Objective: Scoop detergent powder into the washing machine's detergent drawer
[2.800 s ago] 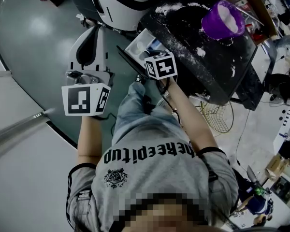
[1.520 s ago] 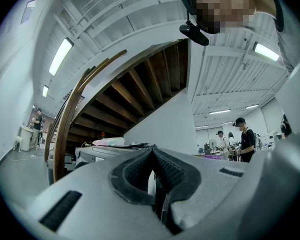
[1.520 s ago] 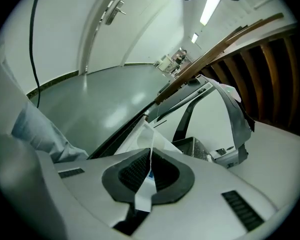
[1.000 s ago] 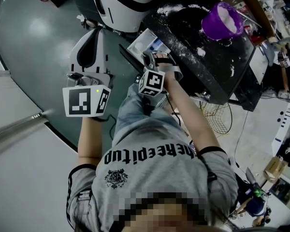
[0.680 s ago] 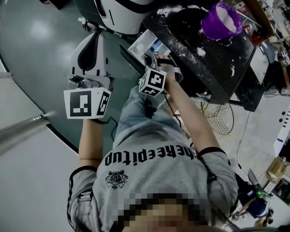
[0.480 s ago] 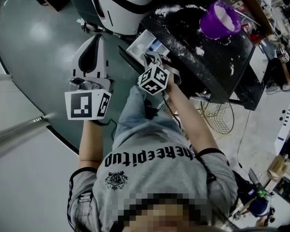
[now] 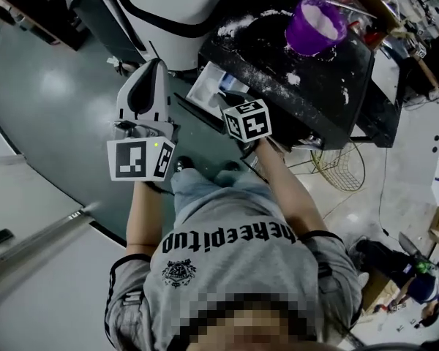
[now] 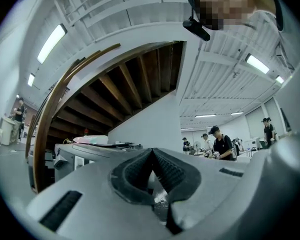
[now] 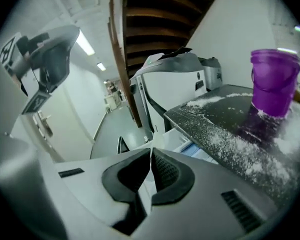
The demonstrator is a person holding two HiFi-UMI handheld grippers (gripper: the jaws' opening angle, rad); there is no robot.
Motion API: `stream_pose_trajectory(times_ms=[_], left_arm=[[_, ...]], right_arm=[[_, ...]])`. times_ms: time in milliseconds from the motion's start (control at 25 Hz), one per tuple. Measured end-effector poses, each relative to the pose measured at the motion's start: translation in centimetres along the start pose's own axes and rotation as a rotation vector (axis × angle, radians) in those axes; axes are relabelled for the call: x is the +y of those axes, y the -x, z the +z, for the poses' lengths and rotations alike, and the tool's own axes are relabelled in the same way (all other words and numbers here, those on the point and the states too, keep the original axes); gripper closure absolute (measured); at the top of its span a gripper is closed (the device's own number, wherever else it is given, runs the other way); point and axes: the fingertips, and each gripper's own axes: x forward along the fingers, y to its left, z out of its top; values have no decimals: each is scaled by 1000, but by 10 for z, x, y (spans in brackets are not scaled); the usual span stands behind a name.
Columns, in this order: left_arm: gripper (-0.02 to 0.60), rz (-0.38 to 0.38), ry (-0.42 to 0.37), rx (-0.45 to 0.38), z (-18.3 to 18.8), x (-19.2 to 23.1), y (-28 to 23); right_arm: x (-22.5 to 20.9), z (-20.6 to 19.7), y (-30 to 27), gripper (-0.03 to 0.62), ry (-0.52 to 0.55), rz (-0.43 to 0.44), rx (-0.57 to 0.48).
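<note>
At the left, the left gripper (image 8: 151,151), a smooth white moulded shell with two dark ribbed rubber pads, is held above the glossy grey-green floor (image 7: 58,101). Its pads are seen pressed together at the tips, with nothing caught between them. One cube with black-and-white square markers (image 7: 140,159) is carried at its rear.

Behind it, the rounded white washing machine with a dark curved band (image 7: 172,9) is seen. One white rectangular plastic detergent drawer (image 7: 207,88) is pulled out from it, with a blue part showing inside. The drawer lies between the two grippers, apart from the left one.

The right gripper (image 9: 150,150), of the same white shell and ribbed pads, is pointed towards the drawer, which is seen just beyond its tips. Its pads are likewise closed on each other and nothing is held; whether the drawer is touched cannot be told. A second marker cube (image 7: 247,119) is carried on it.

Further right, one flat black tabletop (image 7: 329,93) is dusted with several patches of white detergent powder (image 7: 291,79). One round purple plastic bucket (image 7: 313,22), filled with white powder, is stood upright on it, well apart from both grippers.
</note>
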Motion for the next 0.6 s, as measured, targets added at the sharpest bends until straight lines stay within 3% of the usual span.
stream_pose_trajectory(times_ms=[240, 600], left_arm=[[577, -131, 6, 11, 3, 8, -29], [577, -286, 32, -2, 7, 4, -52]], right_arm=[[0, 20, 16, 586, -236, -19, -126], [-7, 60, 56, 586, -318, -179, -332]])
